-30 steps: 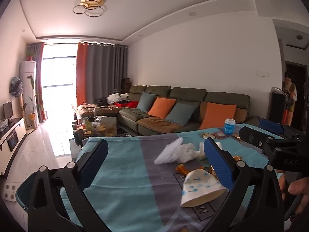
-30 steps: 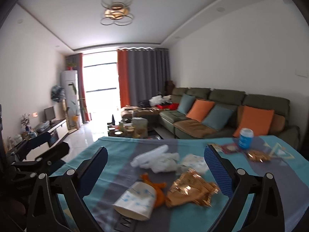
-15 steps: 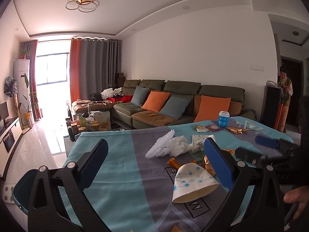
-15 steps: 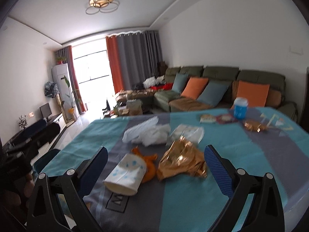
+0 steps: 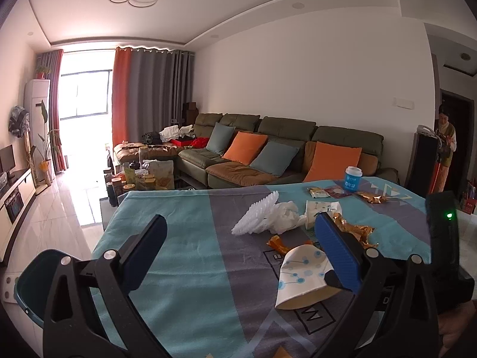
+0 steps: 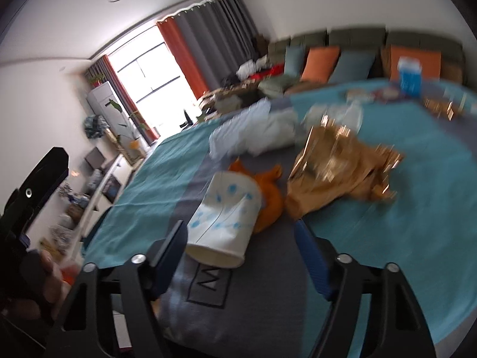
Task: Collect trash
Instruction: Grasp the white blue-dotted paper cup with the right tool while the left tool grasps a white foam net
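Observation:
A crushed white paper cup with blue dots (image 5: 301, 277) (image 6: 223, 223) lies on its side on the teal and grey tablecloth (image 5: 184, 256). Behind it lie an orange wrapper (image 6: 268, 197), a crumpled gold foil wrapper (image 6: 337, 170) (image 5: 354, 229) and white crumpled paper (image 5: 265, 217) (image 6: 256, 134). My right gripper (image 6: 241, 256) is open, tilted, its jaws just short of the cup's mouth. My left gripper (image 5: 238, 253) is open and empty above the table, left of the cup.
A blue and white cup (image 5: 352, 179) and small snack wrappers (image 5: 328, 192) lie at the table's far side. A dark teal bin (image 5: 38, 283) stands on the floor by the table's left corner. A sofa (image 5: 268, 152) stands beyond the table.
My right gripper has dropped and tilted toward the paper cup, which now lies right in front of its jaws. My left gripper has shifted only slightly and stays open.

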